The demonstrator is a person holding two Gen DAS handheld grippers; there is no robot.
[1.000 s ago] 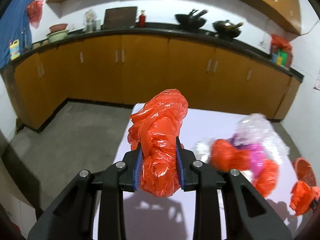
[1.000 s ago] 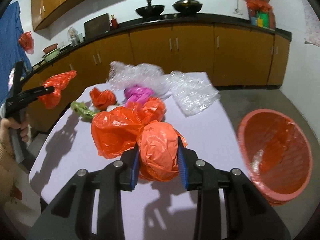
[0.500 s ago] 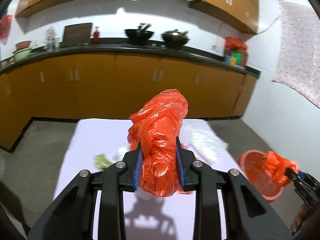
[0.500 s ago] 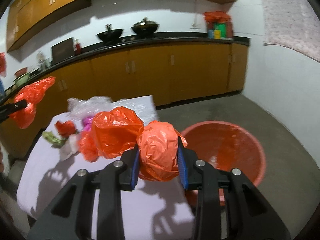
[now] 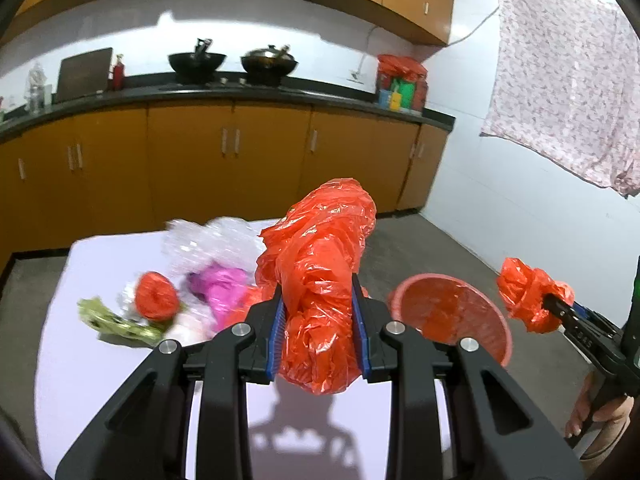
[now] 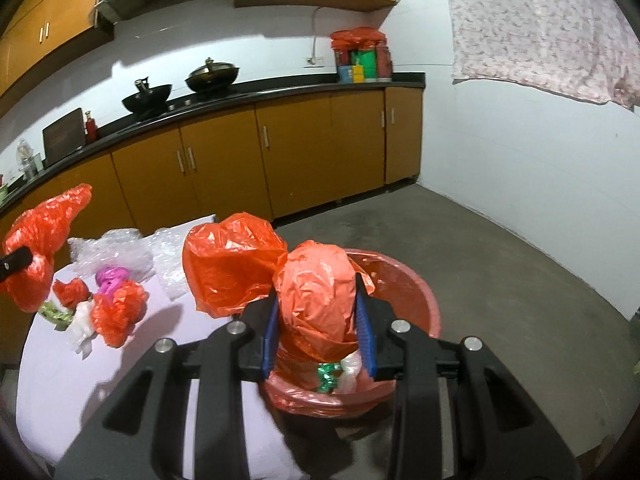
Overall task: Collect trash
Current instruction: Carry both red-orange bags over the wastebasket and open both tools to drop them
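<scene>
Lining bin point(image 6: 430, 300): red bag, scraps point(image 6: 330, 376)

White table point(image 5: 100, 380): bubble wrap point(image 5: 208, 240), pink bag point(image 5: 224, 286), crumpled red bags point(image 5: 156, 296), green scrap point(image 5: 112, 320). Concrete floor point(image 6: 500, 280): red-lined bin point(image 6: 416, 292) beside table.

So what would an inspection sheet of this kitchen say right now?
Surface: white table, partly bare.
Job's things: red bin on the floor beside the table, some trash inside.
Clutter: bubble wrap, pink bag, small red wad, green scrap on the table.
Grippers: left gripper fingers clamp a red bag; right gripper fingers clamp an orange bag above the bin.
Cables: nothing seen.
Surroundings: wooden cabinets, two woks, hanging cloth.
</scene>
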